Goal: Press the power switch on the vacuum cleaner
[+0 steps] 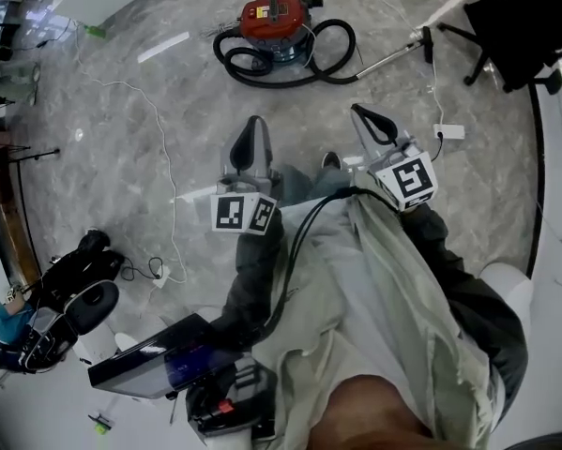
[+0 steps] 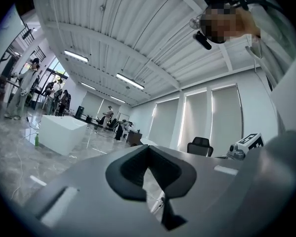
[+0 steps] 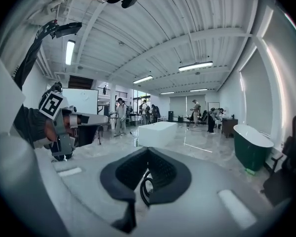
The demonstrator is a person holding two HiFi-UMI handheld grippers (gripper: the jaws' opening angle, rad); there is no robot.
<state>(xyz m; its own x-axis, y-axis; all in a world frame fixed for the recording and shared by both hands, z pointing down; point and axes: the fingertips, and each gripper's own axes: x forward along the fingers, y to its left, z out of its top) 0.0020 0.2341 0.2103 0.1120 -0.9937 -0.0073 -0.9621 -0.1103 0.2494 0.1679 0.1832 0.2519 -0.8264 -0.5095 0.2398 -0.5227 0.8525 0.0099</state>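
Red-lidded vacuum cleaner [image 1: 276,22] sits on the floor at 12 o'clock, well ahead of both grippers. Its black hose [image 1: 327,59] is coiled around it and the wand [image 1: 393,56] runs off to 1 o'clock. Switch is too small to pick out; probably on the dark panel on the lid.

Left gripper [image 1: 254,120] and right gripper [image 1: 356,109] are both held low in front of the body, jaws closed tip to tip, nothing held. Neither is near the vacuum.

My read: approach not started. Walk in, keep one claw closed and use it as a blunt poker. Come straight down on the lid so the canister doesn't roll. Step clear of the hose loops and the white cable [image 1: 163,157].

Floor [image 1: 102,186] is polished grey marble-look, reflective, likely slick. White power strip [image 1: 448,131] at 2 o'clock, office chair [image 1: 506,22] beyond it. Open hall, ribbed white ceiling with strip lights, people far off.
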